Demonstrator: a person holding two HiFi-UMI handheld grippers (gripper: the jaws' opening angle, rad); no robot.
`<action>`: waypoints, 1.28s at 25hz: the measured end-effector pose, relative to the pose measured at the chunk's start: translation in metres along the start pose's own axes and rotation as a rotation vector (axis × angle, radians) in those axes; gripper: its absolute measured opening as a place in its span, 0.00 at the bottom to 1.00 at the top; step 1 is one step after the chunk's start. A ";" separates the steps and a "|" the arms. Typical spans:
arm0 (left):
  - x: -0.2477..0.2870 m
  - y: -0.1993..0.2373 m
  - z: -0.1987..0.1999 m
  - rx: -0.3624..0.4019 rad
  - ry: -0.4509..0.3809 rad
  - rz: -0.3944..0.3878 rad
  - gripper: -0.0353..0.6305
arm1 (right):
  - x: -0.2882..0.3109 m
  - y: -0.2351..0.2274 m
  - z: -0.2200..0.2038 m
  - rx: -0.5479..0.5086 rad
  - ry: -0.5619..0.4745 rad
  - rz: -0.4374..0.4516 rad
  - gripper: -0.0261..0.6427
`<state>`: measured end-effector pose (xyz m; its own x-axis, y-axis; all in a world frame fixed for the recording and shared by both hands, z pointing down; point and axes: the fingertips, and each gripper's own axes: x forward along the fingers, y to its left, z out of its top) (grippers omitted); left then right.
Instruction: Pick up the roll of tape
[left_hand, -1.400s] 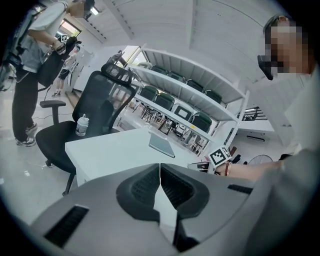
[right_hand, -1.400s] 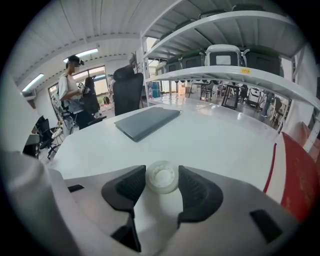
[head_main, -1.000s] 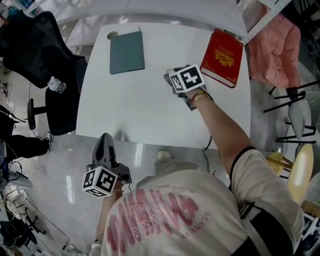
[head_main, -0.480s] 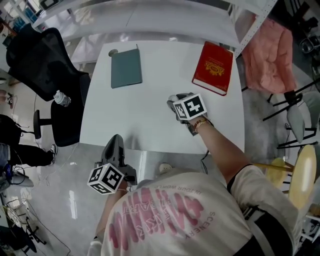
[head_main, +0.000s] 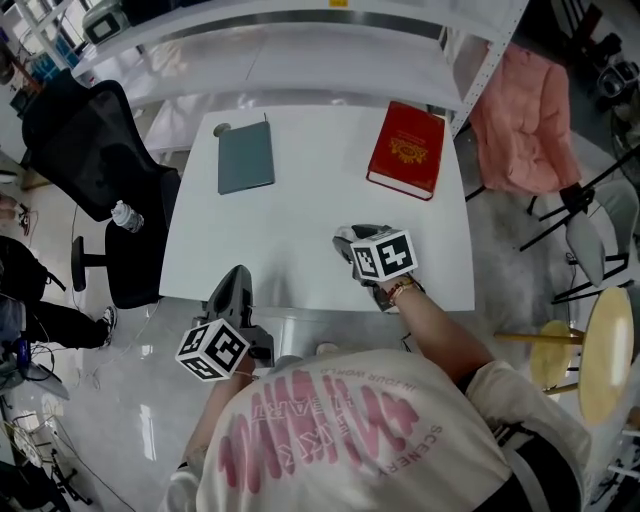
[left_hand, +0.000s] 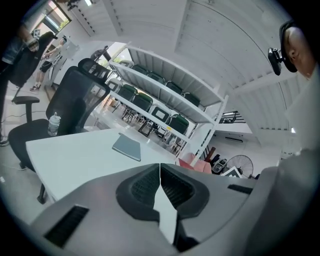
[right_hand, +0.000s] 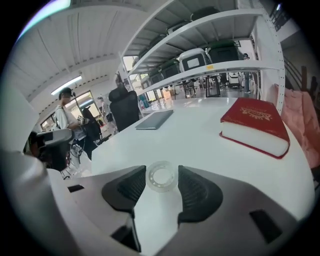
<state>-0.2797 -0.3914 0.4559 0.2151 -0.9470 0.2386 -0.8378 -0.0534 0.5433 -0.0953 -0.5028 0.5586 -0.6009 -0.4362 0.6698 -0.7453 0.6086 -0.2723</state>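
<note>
**Clear tape roll clamped in the right claw**

The right gripper (right_hand: 161, 173) was clenched on the roll of tape (right_hand: 162, 177). Its two dark ribbed pads pressed on opposite sides of the small clear ring, which stood on edge with its open centre facing the camera. In the head view the roll was hidden under the gripper, which hovered over the near right part of the white table (head_main: 300, 200), and whether the ring had cleared the tabletop could not be judged.

The left gripper (left_hand: 160, 167) was clenched on nothing, its pads meeting at the tips. It sat at the near left edge of the table, well apart from the right one.

A red book (head_main: 405, 150) lay flat near the far right corner. A grey-green notebook (head_main: 245, 157) lay flat toward the far left corner, well apart from the book.

A black office chair (head_main: 95, 150) stood beside the table's left side, with a bottle (head_main: 124, 215) just beside it. A pink cloth (head_main: 520, 110) hung to the right of the table.
</note>
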 end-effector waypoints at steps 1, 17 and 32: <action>-0.002 -0.004 0.000 0.001 -0.001 -0.008 0.09 | -0.008 0.002 -0.005 0.014 -0.007 -0.001 0.36; -0.019 -0.067 0.009 0.039 -0.031 -0.160 0.09 | -0.127 0.034 0.000 0.267 -0.329 0.082 0.36; -0.067 -0.123 0.056 0.105 -0.107 -0.318 0.09 | -0.240 0.100 0.065 0.219 -0.673 0.136 0.37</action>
<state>-0.2191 -0.3394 0.3279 0.4246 -0.9052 -0.0181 -0.7853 -0.3781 0.4902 -0.0447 -0.3800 0.3257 -0.6882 -0.7223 0.0685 -0.6493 0.5710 -0.5023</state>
